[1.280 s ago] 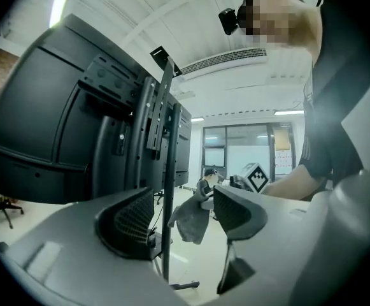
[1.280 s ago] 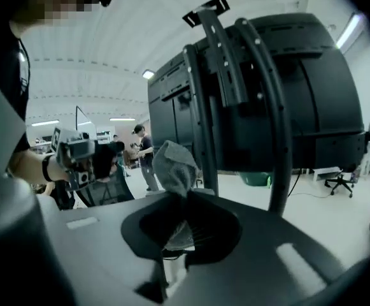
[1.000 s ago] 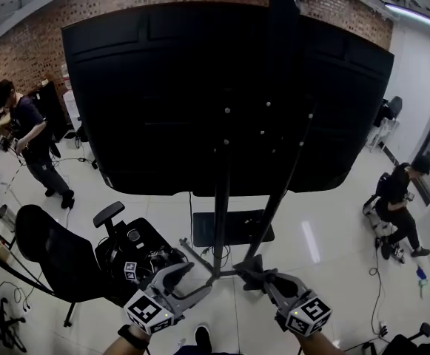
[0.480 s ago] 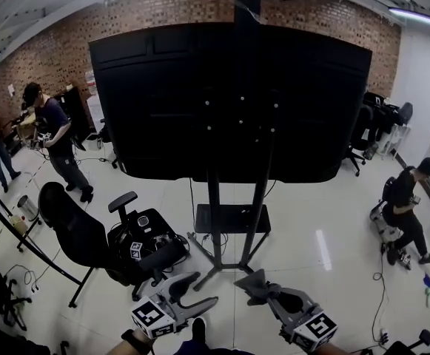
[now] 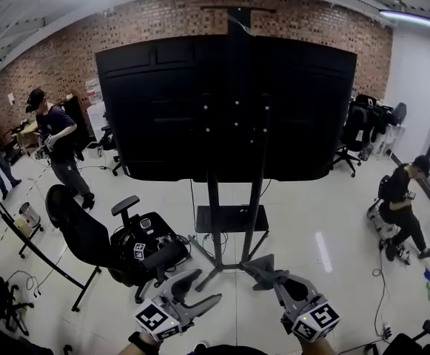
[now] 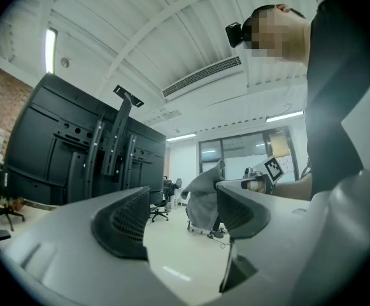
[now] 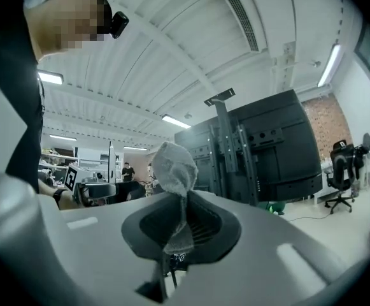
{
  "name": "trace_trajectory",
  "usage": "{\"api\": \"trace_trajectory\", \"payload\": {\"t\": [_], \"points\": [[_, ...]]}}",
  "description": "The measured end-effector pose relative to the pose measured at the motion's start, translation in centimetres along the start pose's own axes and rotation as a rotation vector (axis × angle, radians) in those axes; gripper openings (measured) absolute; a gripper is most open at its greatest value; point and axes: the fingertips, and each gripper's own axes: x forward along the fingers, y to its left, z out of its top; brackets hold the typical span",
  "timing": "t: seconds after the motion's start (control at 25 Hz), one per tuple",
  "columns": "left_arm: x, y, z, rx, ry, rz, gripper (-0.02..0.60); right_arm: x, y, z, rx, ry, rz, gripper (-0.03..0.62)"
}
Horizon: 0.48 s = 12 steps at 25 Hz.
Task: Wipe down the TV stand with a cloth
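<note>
Left gripper (image 6: 181, 215): jaws are held apart, nothing between | right gripper (image 7: 181, 228): grey cloth (image 7: 172, 164) is clamped in closed jaws; it is judged soft, light, limp, best pinched at a bunched fold | TV stand (image 5: 216, 213): seen beyond, well apart from both grippers.

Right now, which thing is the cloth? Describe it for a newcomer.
Start at the big black TV stand in mid-room, then drop to the two grippers in front of it. The cloth is the pale grey wad pinched in the right gripper; the left gripper is open and holds nothing.
</note>
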Motion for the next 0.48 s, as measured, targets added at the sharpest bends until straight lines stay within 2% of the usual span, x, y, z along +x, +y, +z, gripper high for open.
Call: {"api": "trace_trajectory", "payload": {"t": [0.28,0.48], "points": [[-2.6,0.8,1.2,-0.045,-0.019,0.001,0.373,0.8,2.4,0.2,0.030,-0.013,-0.014,0.020],[-4.1,2.5,1.6,-0.043,-0.011,0.035,0.374,1.1,4.0,-0.1,0.025,0.000,-0.016,0.020]]}}
